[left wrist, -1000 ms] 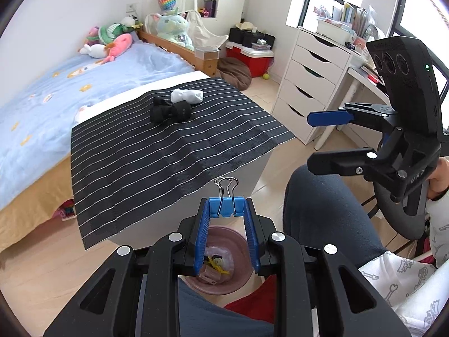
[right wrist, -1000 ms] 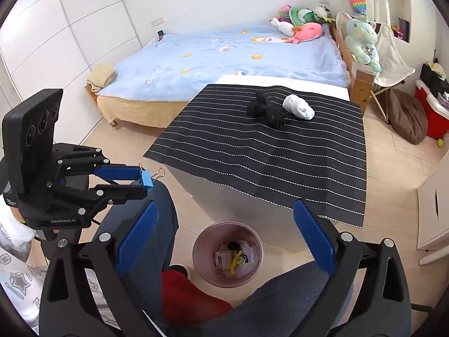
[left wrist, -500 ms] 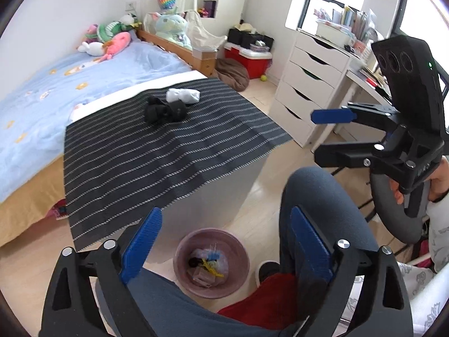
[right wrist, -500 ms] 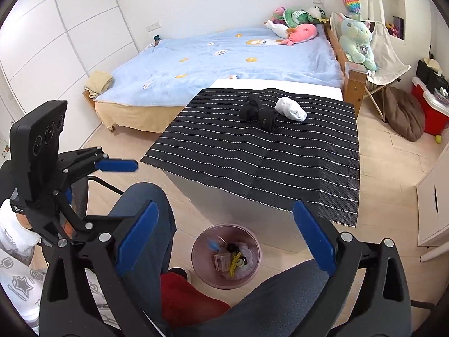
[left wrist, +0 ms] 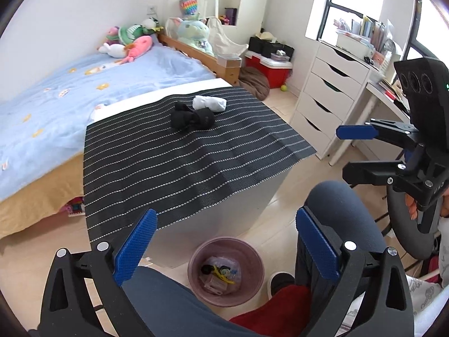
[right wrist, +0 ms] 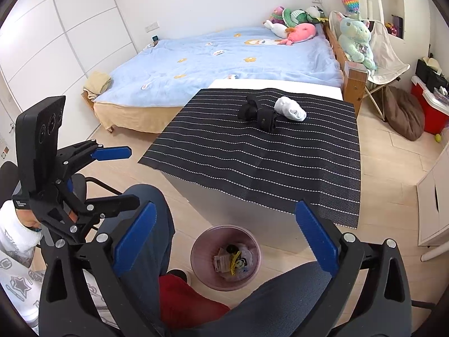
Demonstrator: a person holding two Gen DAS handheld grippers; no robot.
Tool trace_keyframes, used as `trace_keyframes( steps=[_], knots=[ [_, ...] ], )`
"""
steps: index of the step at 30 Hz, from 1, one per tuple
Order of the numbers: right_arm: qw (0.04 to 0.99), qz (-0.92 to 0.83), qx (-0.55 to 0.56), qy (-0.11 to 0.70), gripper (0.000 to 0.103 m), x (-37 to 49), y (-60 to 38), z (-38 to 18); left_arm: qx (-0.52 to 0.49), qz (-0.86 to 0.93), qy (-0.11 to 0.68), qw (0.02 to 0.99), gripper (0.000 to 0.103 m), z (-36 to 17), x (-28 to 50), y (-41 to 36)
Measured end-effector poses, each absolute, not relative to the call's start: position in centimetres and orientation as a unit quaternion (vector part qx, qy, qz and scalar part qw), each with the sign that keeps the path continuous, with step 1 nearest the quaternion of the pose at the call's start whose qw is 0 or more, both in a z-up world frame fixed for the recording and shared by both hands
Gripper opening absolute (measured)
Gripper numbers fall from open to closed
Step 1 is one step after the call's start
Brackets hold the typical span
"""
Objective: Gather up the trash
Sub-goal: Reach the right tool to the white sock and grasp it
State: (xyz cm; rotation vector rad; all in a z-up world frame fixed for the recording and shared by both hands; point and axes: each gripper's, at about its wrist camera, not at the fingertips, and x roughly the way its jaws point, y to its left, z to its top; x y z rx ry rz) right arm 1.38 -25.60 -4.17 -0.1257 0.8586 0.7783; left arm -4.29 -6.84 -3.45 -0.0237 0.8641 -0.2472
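A pink trash bin [left wrist: 224, 240] [right wrist: 224, 228] stands on the floor against the table's front, holding wrappers, a yellow scrap and a small black piece. My left gripper [left wrist: 224, 216] [right wrist: 133, 174] hovers above it; its jaws are opening wide and nothing is between the blue pads. Level with it, my right gripper [right wrist: 226, 206] [left wrist: 346, 151] is open and holds nothing. On the black striped mat [left wrist: 179, 168] [right wrist: 252, 163] at the far end lie a black fabric bundle [left wrist: 192, 119] [right wrist: 259, 113] and a white rolled one [left wrist: 210, 103] [right wrist: 290, 109].
The person's legs in dark trousers [left wrist: 336, 205] [right wrist: 151, 210] flank the bin, with red slippers [left wrist: 275, 306] beside it. A blue bed [right wrist: 224, 59] lies behind the table. A white drawer unit [left wrist: 331, 90] stands at the right, and a black chair [left wrist: 404, 224] beside the right knee.
My left gripper was shut on a binder clip over the bin; its jaws have spread wide and the clip is gone from between them. The right gripper has stayed still and open.
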Motion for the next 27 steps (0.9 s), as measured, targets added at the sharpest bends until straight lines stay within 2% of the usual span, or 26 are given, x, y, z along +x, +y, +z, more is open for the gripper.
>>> trace_keyframes(
  steps=[11,17,27],
  knots=[
    [0.846,0.352,-0.065,0.394,0.098,5.7,-25.3,-3.0,-0.026,-0.11,0.404,0.908,0.095,-3.0,-1.7,-5.6],
    [0.85,0.347,-0.095,0.386,0.098,10.8,-23.8,-1.7,-0.029,-0.105,0.392,0.913,0.095,-2.2,0.0,-5.0],
    [0.832,0.342,-0.139,0.413,0.098,18.8,-20.1,-2.6,-0.028,-0.104,0.393,0.913,0.095,-2.4,1.8,-4.6]
  ],
)
